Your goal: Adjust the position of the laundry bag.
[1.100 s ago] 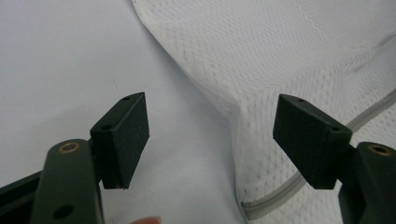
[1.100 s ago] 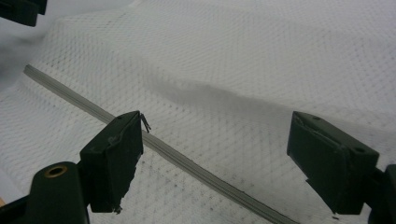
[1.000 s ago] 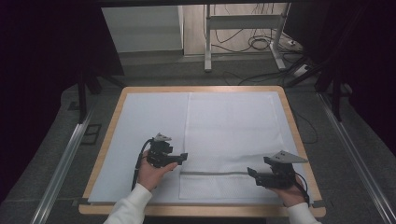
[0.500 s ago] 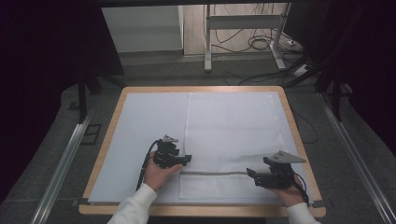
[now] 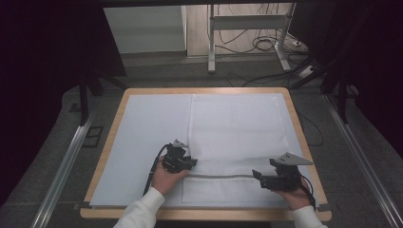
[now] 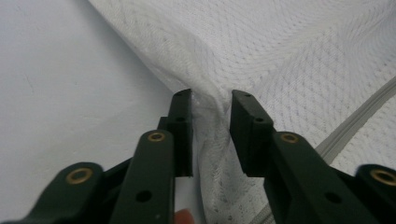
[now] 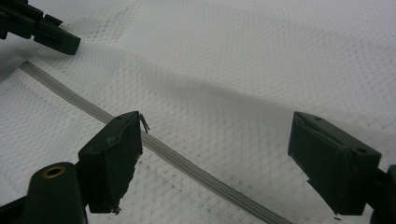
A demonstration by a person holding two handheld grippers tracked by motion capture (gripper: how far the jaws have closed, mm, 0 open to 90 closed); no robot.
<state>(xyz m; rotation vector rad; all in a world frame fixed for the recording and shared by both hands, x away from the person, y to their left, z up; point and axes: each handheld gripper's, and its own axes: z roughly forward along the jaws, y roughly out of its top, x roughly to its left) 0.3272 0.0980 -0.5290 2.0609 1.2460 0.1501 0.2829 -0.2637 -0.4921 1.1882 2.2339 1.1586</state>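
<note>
The grey zipper band (image 5: 221,176) of the white mesh bag (image 5: 237,137) is the landmark: it runs left to right across the near part of the desk (image 5: 111,118), and that line is also the long axis of the fold being made.

At the band's left end sits the left hand-held gripper (image 5: 189,163). Its jaws have just been closing, and in the left gripper view a pinched ridge of mesh (image 6: 211,121) stands between them. The pads look to be touching the cloth on both sides, so I read this as a grip on the bag's left edge, just beyond the band's end.

Along the band to its right end is the right hand-held gripper (image 5: 259,176). Its jaws are spread wide and released, straddling the band (image 7: 159,145) with mesh under them and nothing clamped.

So the left hand is on the cloth and the right is not. The next move likely depends on the right jaws closing on the fold at the band's right end, so that both ends can be lifted together along that axis.
</note>
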